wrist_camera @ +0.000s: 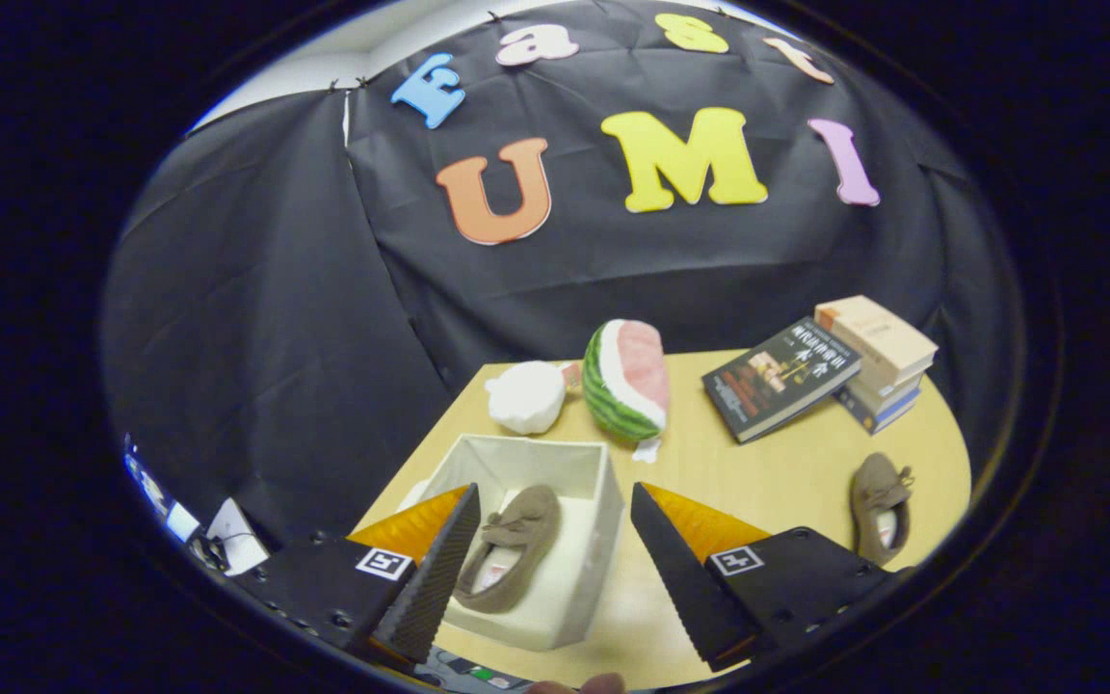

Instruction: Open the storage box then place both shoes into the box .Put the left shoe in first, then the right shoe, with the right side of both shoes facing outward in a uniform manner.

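Gripper view: the gripper (550,554) hangs with jaws spread wide, holding nothing. Between the fingers stands the open storage box (569,482), one brown shoe (509,547) inside, seemingly lying on its side. The second shoe (878,506) rests on the table (777,472), beyond the right finger.

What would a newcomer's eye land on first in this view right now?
Probably the open storage box between the fingers of the hand-held gripper, which is open, with one brown shoe lying inside. Next, the second shoe out on the table, and the plush watermelon slice beyond the box.
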Demonstrator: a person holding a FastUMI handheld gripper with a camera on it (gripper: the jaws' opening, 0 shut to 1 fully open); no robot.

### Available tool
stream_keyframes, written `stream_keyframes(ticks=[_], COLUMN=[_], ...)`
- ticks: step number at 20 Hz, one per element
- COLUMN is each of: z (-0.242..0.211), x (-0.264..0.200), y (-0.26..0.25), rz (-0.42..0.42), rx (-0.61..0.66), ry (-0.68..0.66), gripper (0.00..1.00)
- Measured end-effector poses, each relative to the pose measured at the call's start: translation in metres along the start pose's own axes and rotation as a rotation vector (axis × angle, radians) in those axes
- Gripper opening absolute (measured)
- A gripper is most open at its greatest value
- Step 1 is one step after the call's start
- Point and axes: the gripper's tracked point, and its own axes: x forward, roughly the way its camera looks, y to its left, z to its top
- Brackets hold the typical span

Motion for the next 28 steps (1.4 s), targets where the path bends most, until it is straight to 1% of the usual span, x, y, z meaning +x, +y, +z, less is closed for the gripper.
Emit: stream_keyframes(ticks=[5,8,11,13,16,18,21,24,26,28], z=[0.011,0.004,-0.009,-0.024,-0.058,-0.084,-0.114,-0.130,-0.141,-0.148], x=[-0.053,-0.072,-0.082,-0.084,-0.071,-0.056,-0.034,-0.012,0.005,0.018], y=[-0.117,-0.193,-0.267,-0.310,-0.363,-0.383,-0.398,-0.410,-0.413,-0.417], rz=[-0.076,-0.143,-0.212,-0.249,-0.297,-0.307,-0.303,-0.308,-0.298,-0.294], rx=[-0.019,-0.018,0.000,0.036,0.053,0.052,0.042,0.036,0.055,0.090], ry=[-0.071,-0.079,-0.062,-0.033,0.037,0.104,0.184,0.228,0.267,0.297], gripper=[0.96,0.96,0.96,0.96,0.96,0.96,0.96,0.96,0.96,0.91])
